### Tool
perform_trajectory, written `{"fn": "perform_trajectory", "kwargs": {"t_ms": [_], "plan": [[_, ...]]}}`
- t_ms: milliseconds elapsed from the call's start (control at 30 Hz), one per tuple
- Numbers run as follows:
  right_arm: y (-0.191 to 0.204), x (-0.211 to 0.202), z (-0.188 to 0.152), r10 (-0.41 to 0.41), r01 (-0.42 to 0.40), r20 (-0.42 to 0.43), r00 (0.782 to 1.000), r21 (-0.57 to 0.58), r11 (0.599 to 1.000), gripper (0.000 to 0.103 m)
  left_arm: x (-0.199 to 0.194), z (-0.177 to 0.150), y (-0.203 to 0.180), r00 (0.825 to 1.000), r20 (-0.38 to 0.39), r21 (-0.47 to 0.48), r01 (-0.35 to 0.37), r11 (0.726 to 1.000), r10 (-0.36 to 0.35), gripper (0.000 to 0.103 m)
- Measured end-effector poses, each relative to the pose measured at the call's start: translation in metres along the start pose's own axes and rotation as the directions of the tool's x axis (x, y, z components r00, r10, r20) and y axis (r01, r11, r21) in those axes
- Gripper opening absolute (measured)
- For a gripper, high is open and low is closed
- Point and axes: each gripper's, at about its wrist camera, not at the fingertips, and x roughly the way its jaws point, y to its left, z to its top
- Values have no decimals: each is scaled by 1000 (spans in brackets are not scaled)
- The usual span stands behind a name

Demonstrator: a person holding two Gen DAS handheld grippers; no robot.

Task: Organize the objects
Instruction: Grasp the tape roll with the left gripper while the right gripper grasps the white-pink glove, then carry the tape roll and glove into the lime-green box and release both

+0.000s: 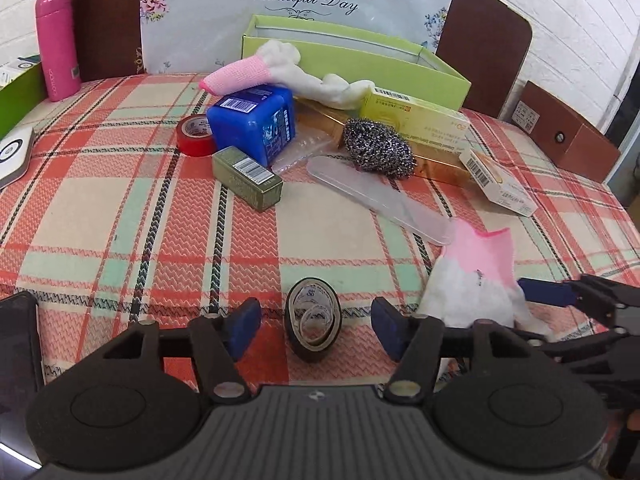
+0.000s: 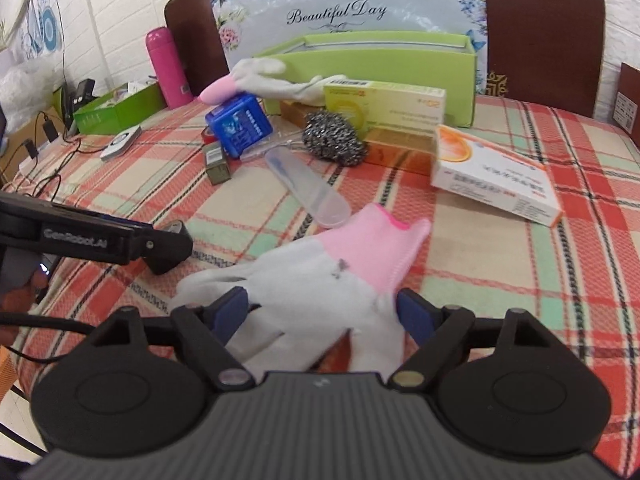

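A black tape roll (image 1: 313,328) stands on edge on the plaid tablecloth (image 1: 160,240), between the blue pads (image 1: 244,326) of my left gripper (image 1: 315,330). There is a gap on each side, so that gripper is open. A white glove with a pink cuff (image 2: 320,276) lies flat between the fingers of my right gripper (image 2: 322,314), which is open and not pinching it. The same glove (image 1: 476,276) shows in the left wrist view, with a right gripper finger (image 1: 548,294) beside it. A second glove (image 1: 280,68) hangs over the edge of the open light-green box (image 1: 360,60).
A cluster lies mid-table: blue box (image 1: 252,120), red tape (image 1: 194,134), olive carton (image 1: 248,178), steel scourer (image 1: 378,148), clear case (image 1: 376,200), yellow-green carton (image 1: 416,114) and white-orange carton (image 2: 496,184). A pink bottle (image 1: 56,40) stands far left. Chairs stand behind.
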Motion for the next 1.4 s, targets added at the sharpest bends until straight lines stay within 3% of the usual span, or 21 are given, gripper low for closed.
{"fn": "perform_trajectory", "kwargs": {"t_ms": [167,233,333,400,467,633,667,700,967,1100,1400], "plan": [[13,7,-1,-2,2,-3,1000,-42,999,85,1,-2,5,1000,-7,-28,11,1000,-11,55],[17,8,-4,-17,17,0,1000,-95,995,78,4,-1,3,1000,-12,-27,25,999,-26,52],[20,8,-12,-39,45,38,999,-173,984,57,6,-1,-2,999,-14,-8,37,999,-37,51],[18,5,-12,-58,66,55,997,-171,983,26,7,-1,-5,1000,-12,4,28,1000,-28,51],[13,1,-10,-76,85,63,995,-156,984,12,8,-1,-4,1000,-12,-1,27,1000,-27,51],[0,-11,-7,-28,35,71,997,-97,995,11,9,0,-3,999,-10,-11,30,999,-30,49],[-2,-15,-6,-24,31,75,997,-92,995,11,10,0,-4,1000,-9,-5,29,1000,-29,45],[-3,-19,-5,-18,25,81,997,-85,996,11,10,1,-5,999,-13,1,33,999,-33,32],[-18,-47,17,19,-13,140,990,-46,999,11,0,15,-14,995,21,27,92,995,-93,32],[-26,-54,41,24,-13,191,981,-60,998,11,-14,45,-26,989,101,81,101,992,-109,32],[-49,-44,112,-30,50,316,948,-55,997,11,-23,125,-49,954,268,130,99,987,-131,32]]}}
